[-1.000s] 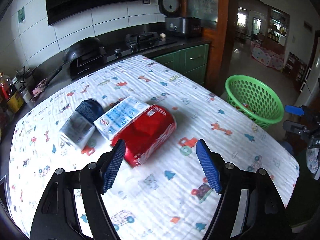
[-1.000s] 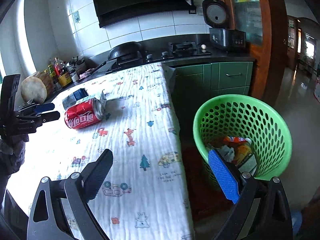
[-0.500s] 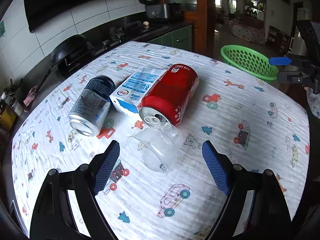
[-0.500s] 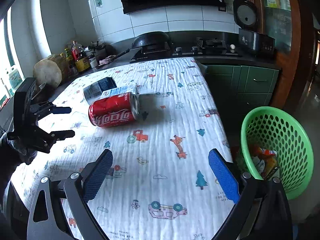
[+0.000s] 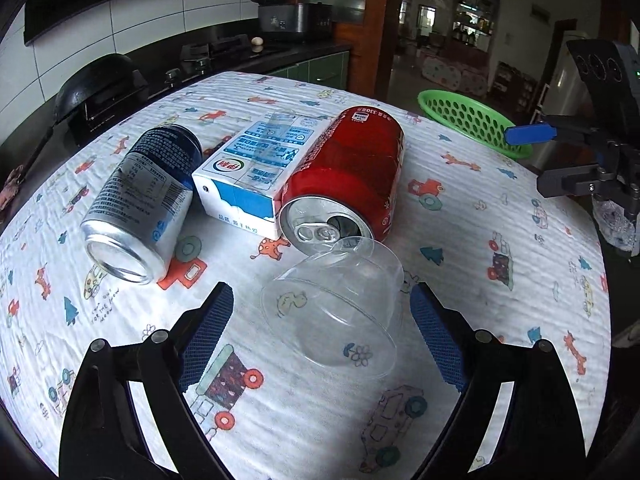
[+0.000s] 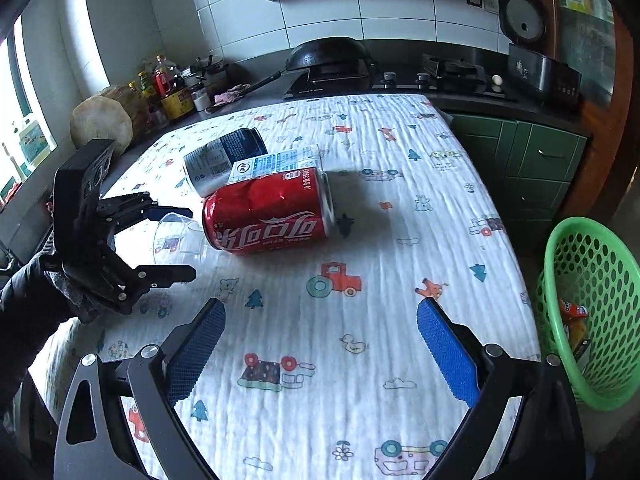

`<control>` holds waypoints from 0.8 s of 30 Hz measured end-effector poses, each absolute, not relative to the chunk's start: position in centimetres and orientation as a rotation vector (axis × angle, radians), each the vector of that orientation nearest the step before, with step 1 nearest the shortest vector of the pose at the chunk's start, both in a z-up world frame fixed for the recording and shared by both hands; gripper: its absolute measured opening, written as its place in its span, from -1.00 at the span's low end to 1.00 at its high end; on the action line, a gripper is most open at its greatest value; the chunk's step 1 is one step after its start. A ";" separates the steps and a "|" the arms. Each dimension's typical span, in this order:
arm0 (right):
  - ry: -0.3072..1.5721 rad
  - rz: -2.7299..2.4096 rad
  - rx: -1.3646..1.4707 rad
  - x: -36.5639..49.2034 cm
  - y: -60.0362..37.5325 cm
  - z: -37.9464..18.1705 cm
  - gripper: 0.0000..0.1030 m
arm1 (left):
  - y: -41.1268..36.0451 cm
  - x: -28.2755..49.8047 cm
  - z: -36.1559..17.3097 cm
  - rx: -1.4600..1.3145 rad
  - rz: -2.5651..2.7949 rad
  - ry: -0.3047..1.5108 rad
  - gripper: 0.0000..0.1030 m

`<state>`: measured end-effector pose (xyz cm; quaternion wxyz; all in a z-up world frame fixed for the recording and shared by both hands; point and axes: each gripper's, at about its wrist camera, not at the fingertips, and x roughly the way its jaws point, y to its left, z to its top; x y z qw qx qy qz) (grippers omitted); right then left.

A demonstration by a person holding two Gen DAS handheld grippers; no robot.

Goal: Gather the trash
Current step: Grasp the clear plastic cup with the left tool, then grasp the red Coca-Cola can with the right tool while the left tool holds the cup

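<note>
a: the printed tablecloth (image 5: 500, 184) is shown with the red can (image 5: 352, 168), then the clear cup (image 5: 336, 304), lying on its side between the left gripper (image 5: 320, 320), whose jaws have just been opening and are spread, untouching.

b: the right gripper (image 6: 320, 344) is open, empty. if closed hard, the cup may be crushed or squirted away.

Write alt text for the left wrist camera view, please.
Open left tongs straddle a clear plastic cup lying on its side on a cartoon-print tablecloth. Beyond it lie a red cola can, a milk carton and a blue can.
</note>
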<state>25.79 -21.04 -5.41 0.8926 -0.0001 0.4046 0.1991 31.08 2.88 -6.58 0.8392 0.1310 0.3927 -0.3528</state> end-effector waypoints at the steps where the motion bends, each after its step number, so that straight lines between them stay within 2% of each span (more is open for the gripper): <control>1: 0.843 0.413 -0.004 25.9 -20.7 -5.5 0.81 | 2.8 31.2 -6.8 0.275 -0.756 0.832 0.72; 4: 0.849 0.416 -0.008 26.2 -20.0 -5.6 0.81 | 2.7 31.4 -7.1 0.258 -0.784 0.839 0.71; 6: 0.850 0.419 -0.009 26.3 -19.6 -5.6 0.81 | 3.0 31.4 -7.0 0.241 -0.791 0.834 0.61; 8: 0.852 0.423 -0.009 26.5 -19.2 -5.6 0.81 | 3.2 31.4 -7.1 0.226 -0.789 0.842 0.33; 9: 0.854 0.424 -0.007 26.5 -19.1 -5.6 0.81 | 3.4 31.4 -7.1 0.217 -0.783 0.847 0.28; 17: 0.881 0.450 0.040 27.5 -17.2 -5.6 0.81 | 4.4 29.4 -6.3 0.161 -0.685 0.848 0.26; 24: 0.950 0.449 0.214 30.5 -15.0 -5.9 0.81 | 6.2 26.6 -5.2 0.137 -0.590 0.840 0.26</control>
